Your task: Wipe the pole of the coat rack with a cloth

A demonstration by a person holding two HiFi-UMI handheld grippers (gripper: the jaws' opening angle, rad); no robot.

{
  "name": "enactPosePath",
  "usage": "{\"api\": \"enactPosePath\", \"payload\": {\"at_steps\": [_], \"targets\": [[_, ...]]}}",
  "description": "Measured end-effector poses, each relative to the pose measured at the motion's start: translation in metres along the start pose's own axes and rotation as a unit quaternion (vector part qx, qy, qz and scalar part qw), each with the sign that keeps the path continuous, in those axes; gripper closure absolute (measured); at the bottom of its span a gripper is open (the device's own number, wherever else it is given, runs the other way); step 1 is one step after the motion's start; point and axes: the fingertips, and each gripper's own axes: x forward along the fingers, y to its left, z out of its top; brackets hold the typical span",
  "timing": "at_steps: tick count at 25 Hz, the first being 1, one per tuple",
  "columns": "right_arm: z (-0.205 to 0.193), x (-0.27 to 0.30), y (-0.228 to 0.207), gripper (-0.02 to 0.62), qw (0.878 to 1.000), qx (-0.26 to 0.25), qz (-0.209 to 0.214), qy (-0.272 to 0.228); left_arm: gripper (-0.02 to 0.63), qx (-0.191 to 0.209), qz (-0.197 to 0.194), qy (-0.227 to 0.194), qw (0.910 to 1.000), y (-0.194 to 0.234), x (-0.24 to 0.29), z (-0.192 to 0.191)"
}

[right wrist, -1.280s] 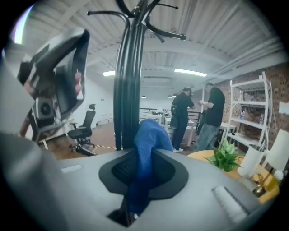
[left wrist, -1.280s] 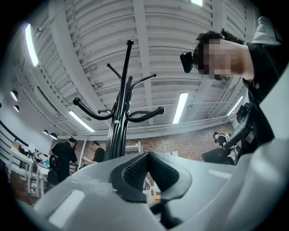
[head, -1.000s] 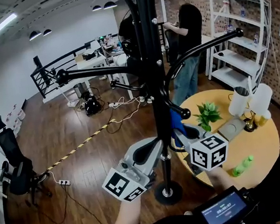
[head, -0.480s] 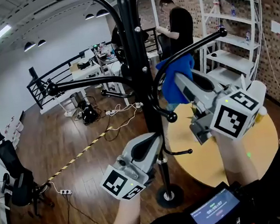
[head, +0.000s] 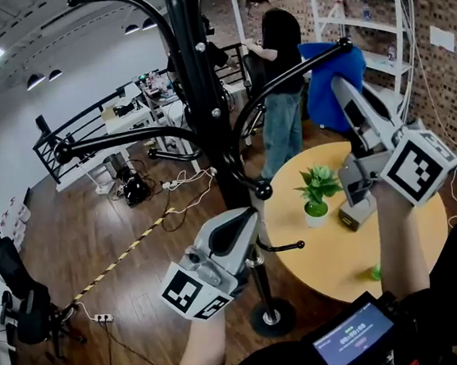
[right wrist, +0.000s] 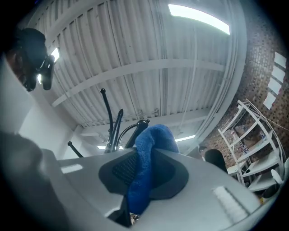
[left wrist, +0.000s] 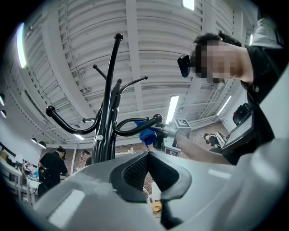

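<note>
Bright ceiling strip lights [right wrist: 198, 18] glare (strong fisheye bending at edges).

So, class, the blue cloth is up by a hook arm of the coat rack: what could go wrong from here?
1. The cloth, pinched in the right tongs, sits at the knobbed end of the hook arm and may snag there.
2. The left tongs are shut beside the pole, not around it, so a hard wipe may rock the rack toward the potted plant.
</note>
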Motion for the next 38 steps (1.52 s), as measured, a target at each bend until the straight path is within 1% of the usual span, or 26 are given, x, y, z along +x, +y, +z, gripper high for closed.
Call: {"api": "enactPosePath", "payload": {"at_steps": [3,7,10,13,15,17,19,22,25,28,30,32,33,34,36,38], "targets": [[-0.013,0.008,0.010,0.540,1.000,0.001,0.014,0.019,0.606,0.000,0.001,-0.001,1.0000,-0.002,0.000,0.001],[-0.046,0.029,0.043,0.540,0.996,-0.019,0.067,0.061,0.606,0.002,0.015,-0.002,0.9999,0.004,-0.004,0.006],[-0.083,0.037,0.071,0.540,0.989,-0.036,0.104,0.099,0.606,0.004,0.025,0.000,0.9997,0.008,-0.012,0.007],[-0.126,0.039,0.088,0.540,0.982,-0.045,0.124,0.139,0.606,0.005,0.036,0.002,0.9993,0.013,-0.019,0.007],[-0.149,0.036,0.091,0.541,0.980,-0.038,0.130,0.149,0.606,0.006,0.043,0.005,0.9990,0.016,-0.022,0.006],[-0.160,0.031,0.090,0.541,0.981,-0.023,0.134,0.141,0.606,0.006,0.051,0.008,0.9986,0.018,-0.024,0.004],[-0.169,0.024,0.088,0.543,0.980,-0.021,0.132,0.144,0.606,0.004,0.057,0.012,0.9983,0.021,-0.025,0.000],[-0.190,0.011,0.088,0.541,0.977,-0.030,0.130,0.167,0.606,-0.001,0.061,0.015,0.9980,0.022,-0.027,-0.004],[-0.216,-0.005,0.087,0.541,0.972,-0.017,0.126,0.195,0.606,-0.007,0.064,0.018,0.9978,0.022,-0.027,-0.010],[-0.252,-0.028,0.078,0.541,0.966,0.003,0.107,0.235,0.606,-0.016,0.063,0.020,0.9977,0.021,-0.024,-0.017],[-0.283,-0.046,0.072,0.541,0.958,0.015,0.090,0.271,0.606,-0.021,0.062,0.020,0.9977,0.020,-0.023,-0.021],[-0.316,-0.066,0.067,0.541,0.945,0.003,0.074,0.318,0.606,-0.024,0.058,0.024,0.9978,0.019,-0.022,-0.025],[-0.334,-0.076,0.064,0.541,0.935,-0.015,0.068,0.347,0.606,-0.025,0.056,0.025,0.9978,0.018,-0.021,-0.026],[-0.351,-0.086,0.061,0.541,0.922,-0.038,0.063,0.380,0.606,-0.027,0.055,0.026,0.9978,0.017,-0.021,-0.028],[-0.381,-0.106,0.058,0.541,0.893,-0.094,0.053,0.436,0.606,-0.032,0.053,0.025,0.9978,0.016,-0.021,-0.030],[-0.397,-0.120,0.057,0.541,0.869,-0.146,0.042,0.471,0.606,-0.037,0.049,0.026,0.9977,0.015,-0.021,-0.033]]}}
